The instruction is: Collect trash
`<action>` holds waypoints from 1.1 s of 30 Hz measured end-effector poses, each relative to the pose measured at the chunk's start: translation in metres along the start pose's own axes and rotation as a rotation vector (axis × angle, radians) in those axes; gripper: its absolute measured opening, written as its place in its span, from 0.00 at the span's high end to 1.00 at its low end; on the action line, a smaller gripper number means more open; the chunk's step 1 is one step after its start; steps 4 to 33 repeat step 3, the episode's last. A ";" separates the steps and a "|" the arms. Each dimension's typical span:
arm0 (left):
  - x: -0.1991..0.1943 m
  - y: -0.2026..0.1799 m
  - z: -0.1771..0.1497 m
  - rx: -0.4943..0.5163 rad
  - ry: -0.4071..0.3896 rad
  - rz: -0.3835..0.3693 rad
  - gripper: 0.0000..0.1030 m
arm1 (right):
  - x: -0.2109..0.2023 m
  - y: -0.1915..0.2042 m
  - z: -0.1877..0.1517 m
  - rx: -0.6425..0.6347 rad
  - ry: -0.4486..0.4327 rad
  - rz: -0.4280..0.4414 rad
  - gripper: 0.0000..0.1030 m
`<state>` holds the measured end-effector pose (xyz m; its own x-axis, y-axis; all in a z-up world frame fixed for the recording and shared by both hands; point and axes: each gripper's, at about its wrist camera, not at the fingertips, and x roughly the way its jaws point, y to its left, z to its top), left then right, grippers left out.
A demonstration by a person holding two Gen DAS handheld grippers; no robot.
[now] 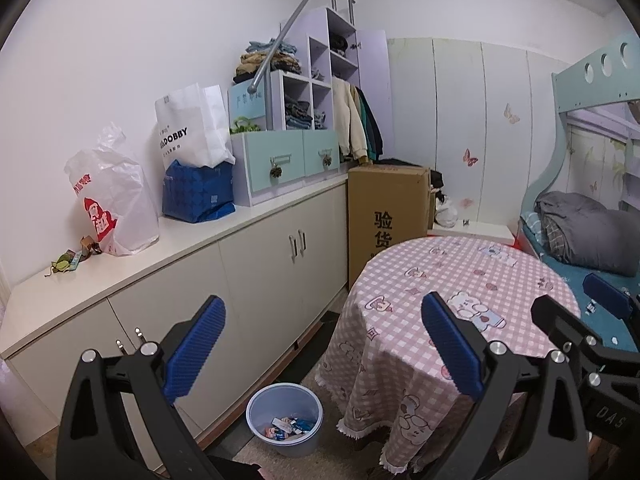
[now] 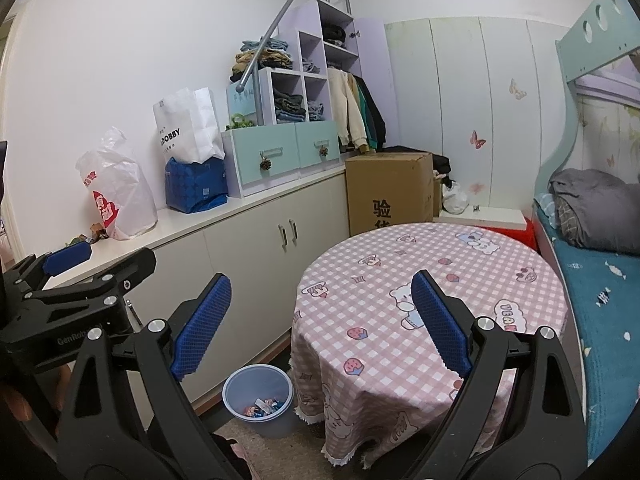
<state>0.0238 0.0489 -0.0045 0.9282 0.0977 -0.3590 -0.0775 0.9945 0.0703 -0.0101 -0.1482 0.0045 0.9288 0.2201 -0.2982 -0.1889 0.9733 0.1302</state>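
Note:
A light blue trash bin (image 1: 285, 420) stands on the floor between the cabinet and the round table, with several wrappers (image 1: 289, 428) inside; it also shows in the right wrist view (image 2: 258, 400). My left gripper (image 1: 320, 344) is open and empty, held above the bin and the table's left side. My right gripper (image 2: 320, 320) is open and empty over the table's pink checked cloth (image 2: 460, 272). Small scraps (image 1: 68, 261) lie on the cabinet top at the far left. The right gripper's body (image 1: 600, 344) shows at the left view's right edge.
A long white cabinet (image 1: 256, 264) runs along the left wall with a plastic bag (image 1: 112, 200), a white paper bag (image 1: 192, 128), a blue bag (image 1: 200, 192) and drawer units. A cardboard box (image 1: 384, 216) stands behind the table. A bunk bed (image 2: 600, 240) is at right.

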 end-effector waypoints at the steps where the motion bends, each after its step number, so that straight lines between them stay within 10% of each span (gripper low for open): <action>1: 0.006 -0.001 -0.001 0.004 0.013 0.004 0.06 | 0.004 -0.003 -0.001 0.004 0.006 0.002 0.13; 33: 0.021 -0.005 -0.003 0.016 0.043 0.008 0.06 | 0.014 -0.008 -0.004 0.011 0.023 0.000 0.13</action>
